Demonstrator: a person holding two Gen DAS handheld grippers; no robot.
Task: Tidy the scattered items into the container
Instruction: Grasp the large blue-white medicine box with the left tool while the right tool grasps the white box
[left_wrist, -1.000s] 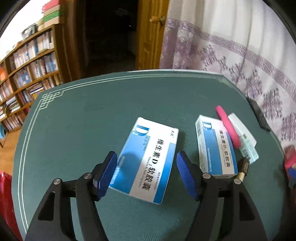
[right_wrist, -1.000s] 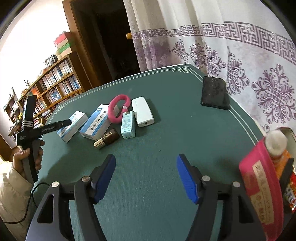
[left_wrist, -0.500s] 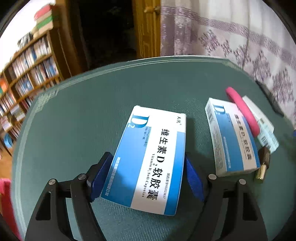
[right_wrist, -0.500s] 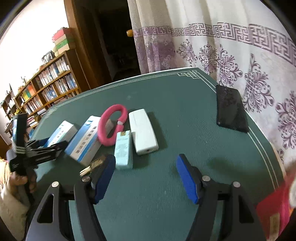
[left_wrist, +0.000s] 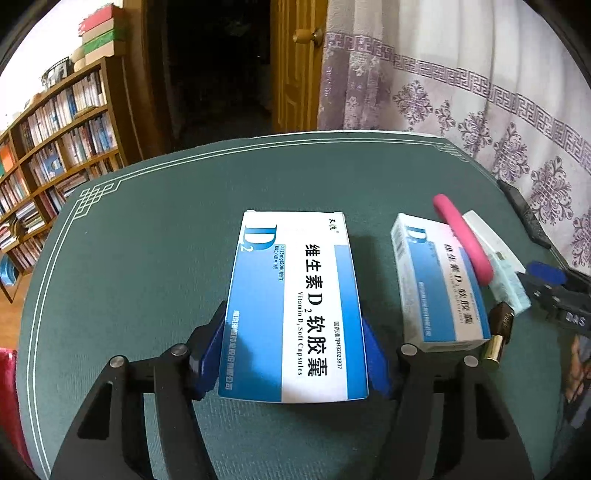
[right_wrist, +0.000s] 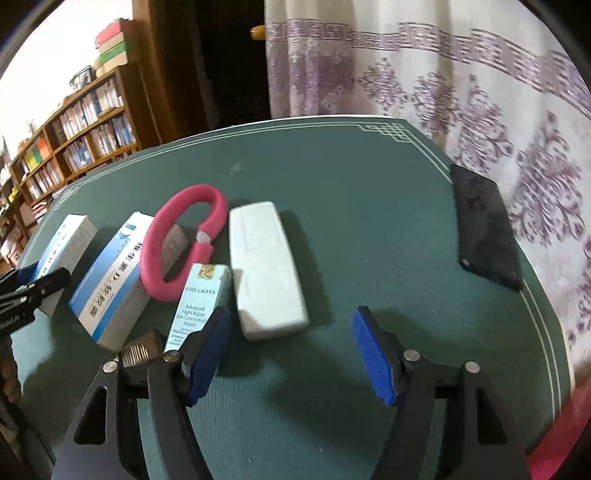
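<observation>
A blue and white vitamin D2 box (left_wrist: 295, 302) lies on the green table (left_wrist: 147, 258) between the blue pads of my left gripper (left_wrist: 291, 332). The jaws are closing and the pads meet its long sides. A second D2 box (left_wrist: 439, 284), a pink ring (left_wrist: 465, 240), a pale Estee Lauder carton (right_wrist: 199, 295), a gold-capped bottle (right_wrist: 142, 349) and a white case (right_wrist: 266, 266) cluster to the right. My right gripper (right_wrist: 291, 325) stands open just short of the white case, nothing between its fingers.
A black phone (right_wrist: 484, 229) lies near the table's right edge, by a patterned curtain (right_wrist: 480, 92). A red object's edge (right_wrist: 554, 443) shows at the lower right. Bookshelves (left_wrist: 55, 147) and a dark doorway stand beyond the table.
My left gripper slid forward around the D2 box and its jaws narrowed onto it. My right gripper moved left toward the cluster, and the red container slipped almost out of its view.
</observation>
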